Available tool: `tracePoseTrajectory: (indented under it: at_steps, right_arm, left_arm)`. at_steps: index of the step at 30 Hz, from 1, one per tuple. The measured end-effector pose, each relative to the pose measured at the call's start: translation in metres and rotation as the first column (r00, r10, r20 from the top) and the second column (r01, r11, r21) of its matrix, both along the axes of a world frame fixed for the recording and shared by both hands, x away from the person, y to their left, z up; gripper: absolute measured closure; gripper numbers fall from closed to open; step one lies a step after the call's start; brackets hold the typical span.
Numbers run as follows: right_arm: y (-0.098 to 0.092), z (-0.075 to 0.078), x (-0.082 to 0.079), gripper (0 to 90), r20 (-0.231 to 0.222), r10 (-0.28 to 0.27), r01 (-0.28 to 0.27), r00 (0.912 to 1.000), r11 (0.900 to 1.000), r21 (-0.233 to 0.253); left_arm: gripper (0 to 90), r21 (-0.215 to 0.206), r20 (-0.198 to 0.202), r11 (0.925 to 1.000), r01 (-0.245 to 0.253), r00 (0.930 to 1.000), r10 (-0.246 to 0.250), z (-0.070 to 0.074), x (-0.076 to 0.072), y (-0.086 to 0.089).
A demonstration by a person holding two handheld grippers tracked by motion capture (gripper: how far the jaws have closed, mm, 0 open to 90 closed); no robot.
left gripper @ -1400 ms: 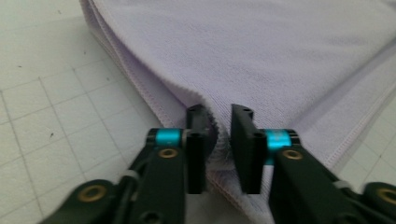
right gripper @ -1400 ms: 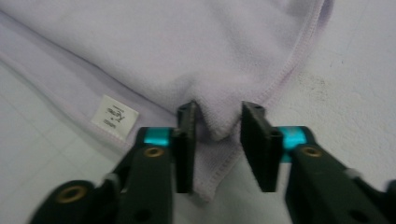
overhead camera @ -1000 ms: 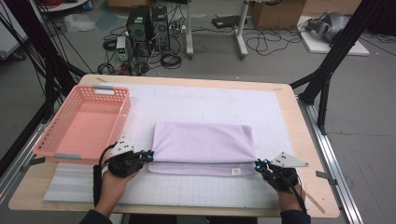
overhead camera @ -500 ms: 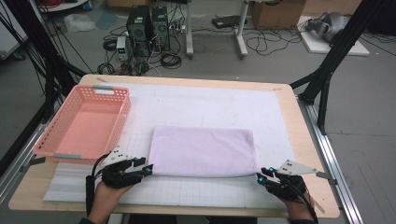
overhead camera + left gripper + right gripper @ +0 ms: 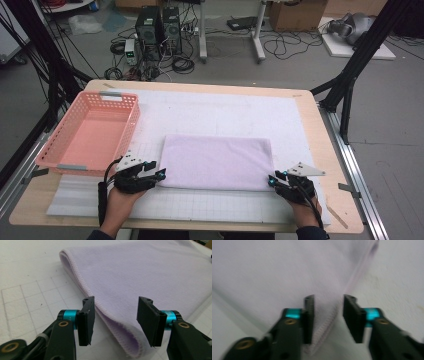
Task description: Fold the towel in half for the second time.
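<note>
Now both tongs, left (image 5: 159, 174) and right (image 5: 271, 181), gape open at the towel's (image 5: 216, 161) near corners — fold just finished, cloth released.

A wooden table (image 5: 327, 145) with rounded corners fills the lower frame, topped by a white gridded mat (image 5: 225, 112). Beyond it, at the top, grey floor (image 5: 400, 125) carries two black computer towers (image 5: 162, 25), tangled cables (image 5: 280, 47) and a cardboard box (image 5: 295, 12). Black frame struts (image 5: 357, 60) slant at upper right and upper left.

Even light, blurred right gripper view
</note>
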State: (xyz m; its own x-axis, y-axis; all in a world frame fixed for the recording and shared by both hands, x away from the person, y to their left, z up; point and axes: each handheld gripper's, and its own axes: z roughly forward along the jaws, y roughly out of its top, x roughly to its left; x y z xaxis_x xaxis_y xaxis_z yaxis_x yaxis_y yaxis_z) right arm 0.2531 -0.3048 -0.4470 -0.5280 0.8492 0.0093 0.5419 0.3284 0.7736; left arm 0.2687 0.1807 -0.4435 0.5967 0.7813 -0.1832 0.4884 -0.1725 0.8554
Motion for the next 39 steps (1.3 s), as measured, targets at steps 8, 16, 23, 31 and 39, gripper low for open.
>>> tracePoseTrajectory:
  at_steps: [8,16,23,31,39]
  right_arm:
    - [-0.010,0.014,0.003,59.7,0.047,-0.050,0.044,0.9976,0.992,0.118]
    - [0.004,-0.001,0.040,69.2,0.005,-0.036,0.036,0.9993,0.994,0.100]
    - [0.000,0.007,0.051,87.0,0.043,-0.044,0.040,0.9981,0.995,0.087]
    - [-0.001,0.004,0.052,84.9,-0.006,-0.080,0.081,0.9968,0.996,0.046]
    - [-0.011,0.019,0.032,51.7,0.066,-0.112,0.102,0.9915,0.984,0.147]
  left_arm:
    - [45.2,-0.026,-0.012,0.9995,-0.018,0.9998,0.017,0.000,0.012,0.005]
    - [49.1,-0.032,-0.075,0.9993,-0.017,0.9971,0.015,-0.008,0.045,-0.002]
    - [85.8,0.028,-0.024,0.9994,-0.022,0.9995,0.023,-0.003,0.051,-0.006]
    - [81.6,0.020,-0.096,0.9981,-0.059,0.9935,0.061,-0.007,0.048,-0.004]
    - [46.9,-0.063,-0.085,0.9961,-0.061,0.9948,0.056,0.005,0.039,0.001]
